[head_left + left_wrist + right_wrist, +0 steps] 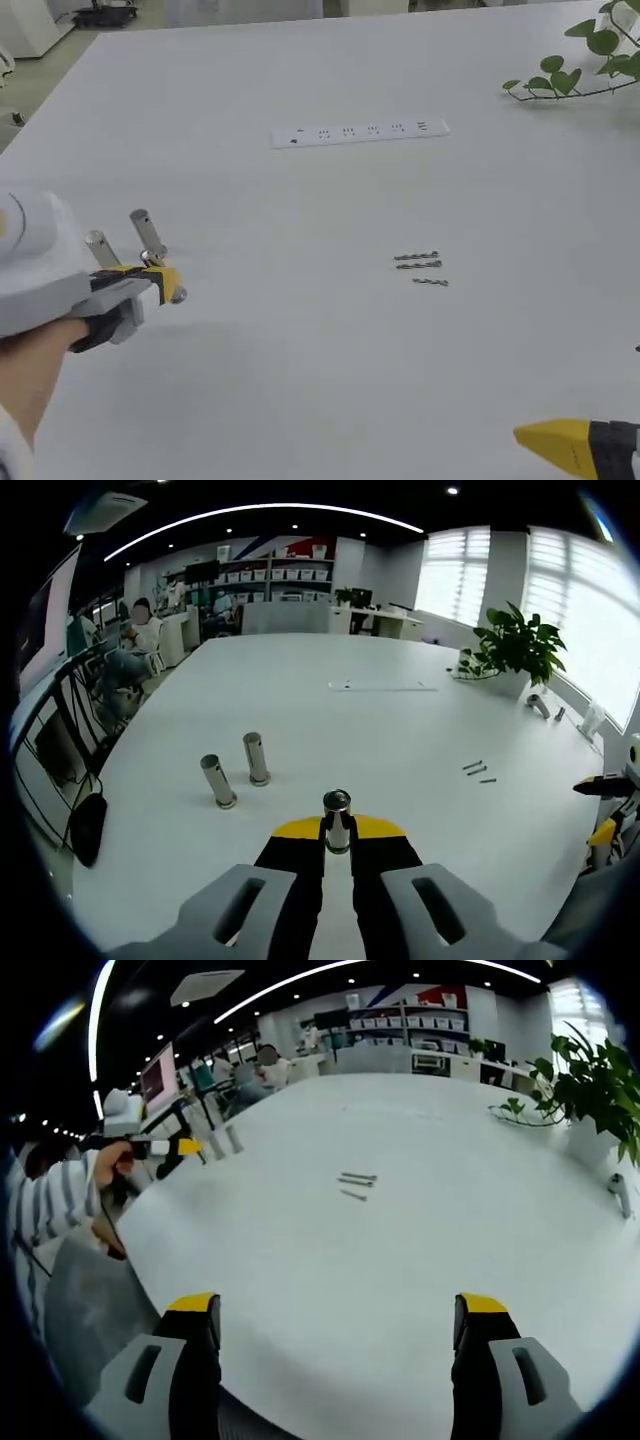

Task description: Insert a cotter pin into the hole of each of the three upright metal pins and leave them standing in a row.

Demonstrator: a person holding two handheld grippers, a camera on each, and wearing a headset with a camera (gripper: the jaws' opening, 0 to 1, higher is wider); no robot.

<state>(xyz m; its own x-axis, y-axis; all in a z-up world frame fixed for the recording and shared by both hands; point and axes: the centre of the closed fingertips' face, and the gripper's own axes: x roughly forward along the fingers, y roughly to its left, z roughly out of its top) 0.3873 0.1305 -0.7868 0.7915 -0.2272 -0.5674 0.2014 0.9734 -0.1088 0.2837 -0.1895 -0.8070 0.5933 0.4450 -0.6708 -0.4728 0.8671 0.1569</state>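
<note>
The left gripper (337,832) has its fingers clamped on one metal pin (337,808) over the desk's (300,340) left side, near the two other pins (217,780) standing upright. Three cotter pins (420,266) lie mid-desk, well apart from them. The right gripper (335,1310) holds its fingers wide apart.

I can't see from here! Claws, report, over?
Left claw shut on one upright metal pin. Right claw open, empty. Three cotter pins lying loose, untouched. Nothing in the way.
</note>
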